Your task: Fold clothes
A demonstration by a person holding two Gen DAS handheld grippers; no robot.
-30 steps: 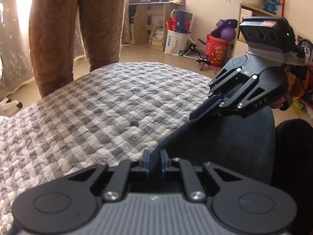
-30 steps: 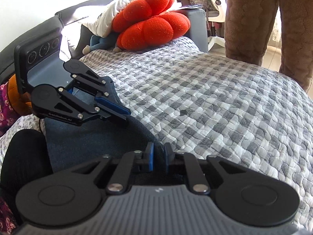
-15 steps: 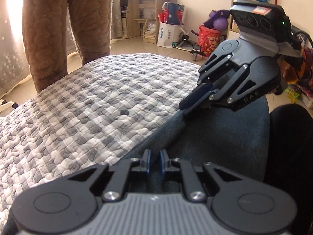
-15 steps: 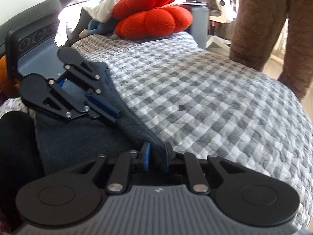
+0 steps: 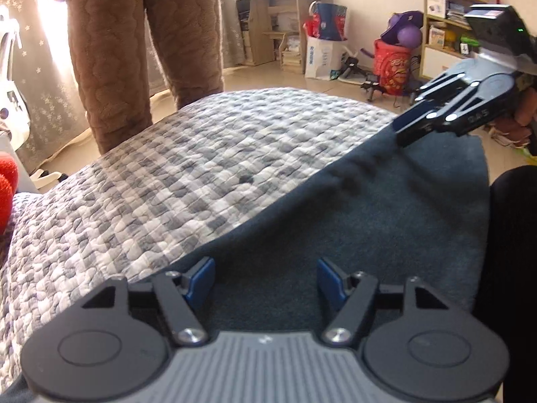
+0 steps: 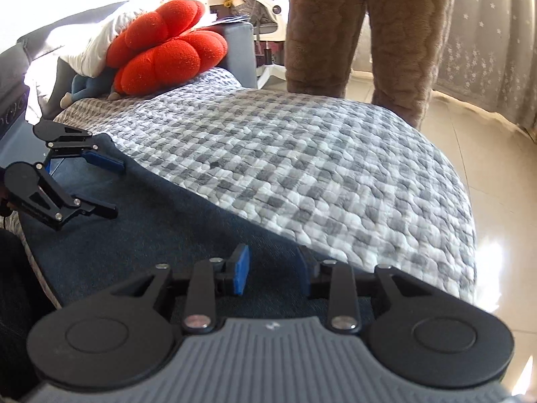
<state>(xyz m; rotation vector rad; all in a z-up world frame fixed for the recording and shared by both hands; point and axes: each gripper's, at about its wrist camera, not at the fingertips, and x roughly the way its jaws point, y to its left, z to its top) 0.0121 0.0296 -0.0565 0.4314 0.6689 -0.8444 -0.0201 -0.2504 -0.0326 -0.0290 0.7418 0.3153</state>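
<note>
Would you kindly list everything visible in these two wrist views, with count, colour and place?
garment: one, dark blue, flat on the near edge of the quilt
quilt: one, grey and white checked, covering the bed
flower cushion: one, red, at the far end of the bed
white pillow: one, behind the cushion
standing person's legs: two, brown fleece, beyond the bed
red bucket: one, on the floor by the shelves
purple ball: one, above the bucket
desk with laptop: one, wooden, by the far wall
left gripper: one, black with blue pads, jaws just opened, over the garment without pressing
right gripper: one, same colours, jaws just opened, garment below
</note>
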